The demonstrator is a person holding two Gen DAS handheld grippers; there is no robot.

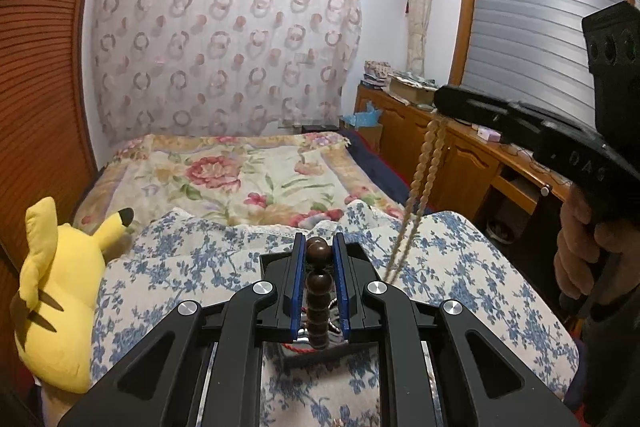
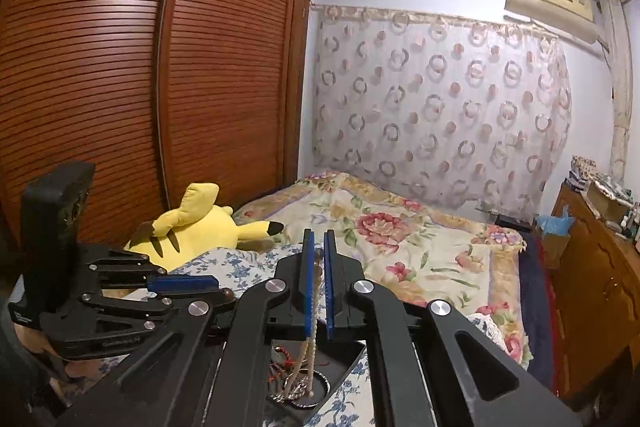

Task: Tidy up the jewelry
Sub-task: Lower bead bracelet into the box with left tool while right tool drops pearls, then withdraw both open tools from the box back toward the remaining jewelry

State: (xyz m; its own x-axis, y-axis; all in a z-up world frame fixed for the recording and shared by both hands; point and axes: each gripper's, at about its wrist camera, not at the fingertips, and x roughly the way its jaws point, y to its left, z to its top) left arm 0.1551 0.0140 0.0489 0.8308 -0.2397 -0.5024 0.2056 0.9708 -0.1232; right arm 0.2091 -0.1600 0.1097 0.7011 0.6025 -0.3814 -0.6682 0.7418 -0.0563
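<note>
My left gripper (image 1: 318,241) is shut on a string of dark brown beads (image 1: 319,283), which hangs down toward a black tray (image 1: 286,357) below. To its right, my right gripper (image 1: 438,99) is shut on a long tan bead necklace (image 1: 420,179) that dangles from its tip. In the right wrist view the right gripper (image 2: 319,239) pinches the tan strand (image 2: 314,311), whose lower end reaches the black tray (image 2: 348,355) holding a red cord and silver pieces. The left gripper (image 2: 218,285) is at the left, with a brown bead at its tip.
The tray lies on a blue floral cloth (image 1: 460,267) on a bed with a flowered quilt (image 2: 400,239). A yellow plush toy (image 1: 56,287) lies at the left by a wooden wardrobe (image 2: 120,87). A wooden cabinet (image 1: 420,131) lines the right wall. A hand (image 1: 576,247) grips the right tool.
</note>
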